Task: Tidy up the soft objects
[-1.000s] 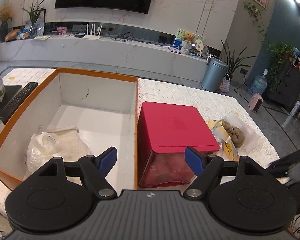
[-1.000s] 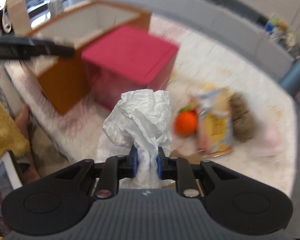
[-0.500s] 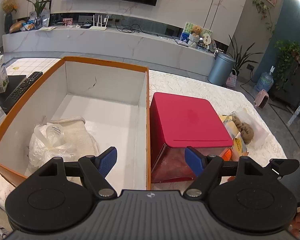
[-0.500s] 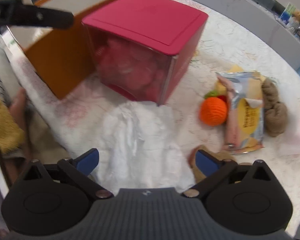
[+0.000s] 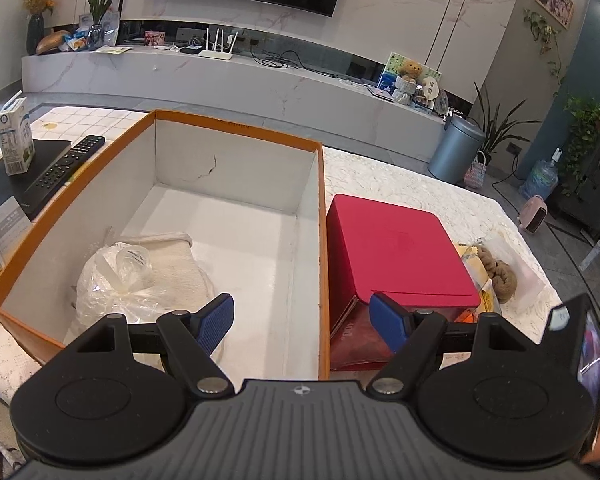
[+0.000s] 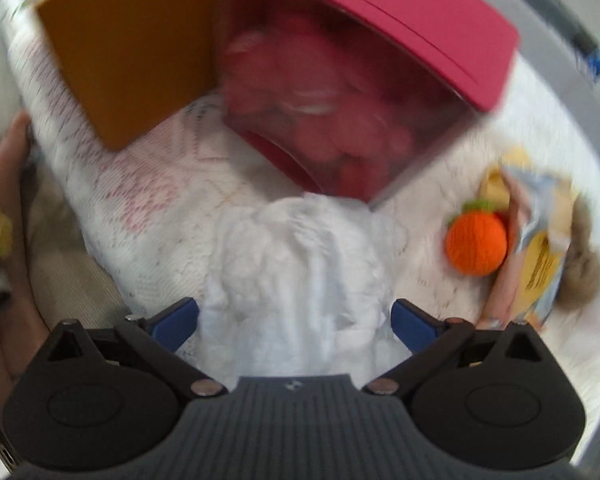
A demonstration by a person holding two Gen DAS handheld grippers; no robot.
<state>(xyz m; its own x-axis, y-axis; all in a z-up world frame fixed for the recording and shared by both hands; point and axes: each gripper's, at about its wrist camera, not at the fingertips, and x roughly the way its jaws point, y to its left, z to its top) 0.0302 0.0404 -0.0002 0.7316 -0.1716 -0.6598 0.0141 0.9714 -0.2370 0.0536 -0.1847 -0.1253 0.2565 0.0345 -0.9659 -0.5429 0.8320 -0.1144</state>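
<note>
A crumpled white cloth (image 6: 296, 280) lies on the lace-covered worktop (image 6: 112, 200), just in front of the red-lidded box (image 6: 364, 92). The right claw (image 6: 294, 320) stands over it with its blue pads spread wide to either side, not pressing on it; the cloth's near edge is hidden under the claw's body. This view is blurred, so the pink things inside the box's clear wall cannot be told apart. To the right lie a knitted orange ball (image 6: 476, 242), a crinkled snack packet (image 6: 540, 256) and a brown woolly lump (image 6: 584, 268), crowded together and partly cut by the picture's edge. A hand (image 6: 8, 168) shows at the left rim.

The left claw (image 5: 302, 320) hangs spread and empty above the near wall shared by the orange cardboard box (image 5: 236, 128) and the red one. Inside the cardboard box, in its near left corner, sit a clear plastic bag (image 5: 120, 280) and a cream towel (image 5: 176, 256), their near parts hidden behind the claw. A remote (image 5: 64, 168) and a milk carton (image 5: 16, 140) stand off to the left.
</note>
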